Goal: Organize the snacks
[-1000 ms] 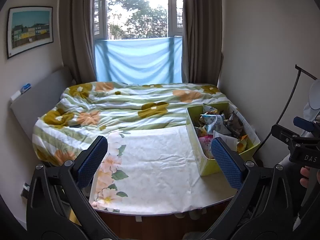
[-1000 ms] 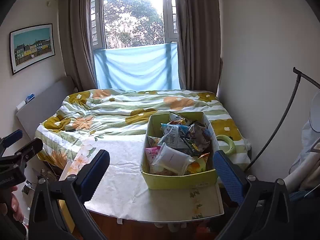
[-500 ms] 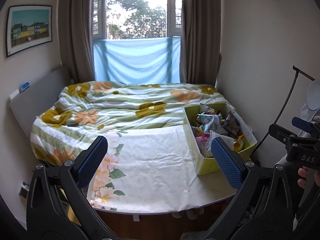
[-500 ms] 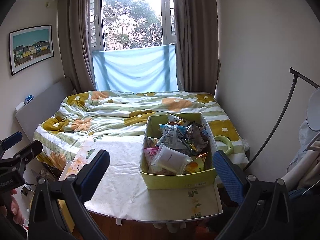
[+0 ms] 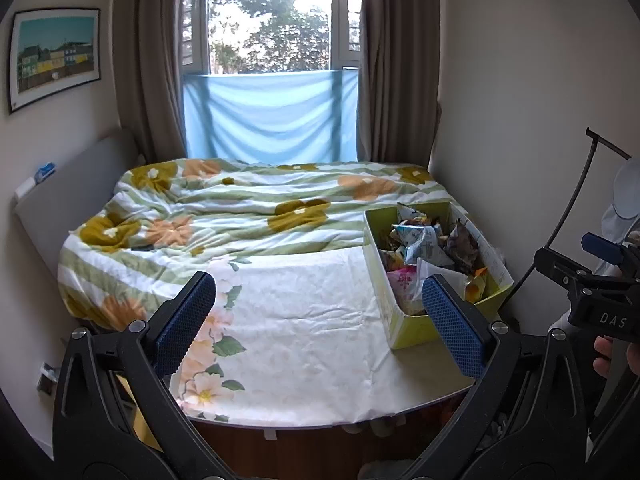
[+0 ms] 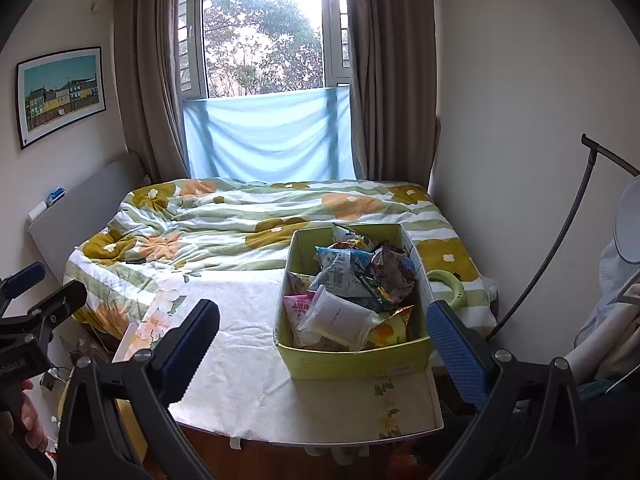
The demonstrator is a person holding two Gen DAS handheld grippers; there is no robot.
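Note:
A yellow-green box (image 6: 352,360) full of mixed snack packets (image 6: 348,280) stands on a white floral cloth (image 6: 240,320) at the foot of the bed. A white packet (image 6: 336,316) lies on top at its front. The box also shows at the right in the left wrist view (image 5: 404,328). My left gripper (image 5: 320,320) is open and empty, held back from the cloth, left of the box. My right gripper (image 6: 324,344) is open and empty, held in front of the box.
A bed with a green and yellow flowered duvet (image 6: 240,224) lies behind the cloth. A green ring (image 6: 448,284) lies right of the box. A wall and a black stand (image 6: 560,248) are at the right. The window and curtains (image 6: 264,80) are at the back.
Both grippers have drifted slightly, so the scene sits a little lower and left in the views. Both stay open and empty. The box and snacks have not moved.

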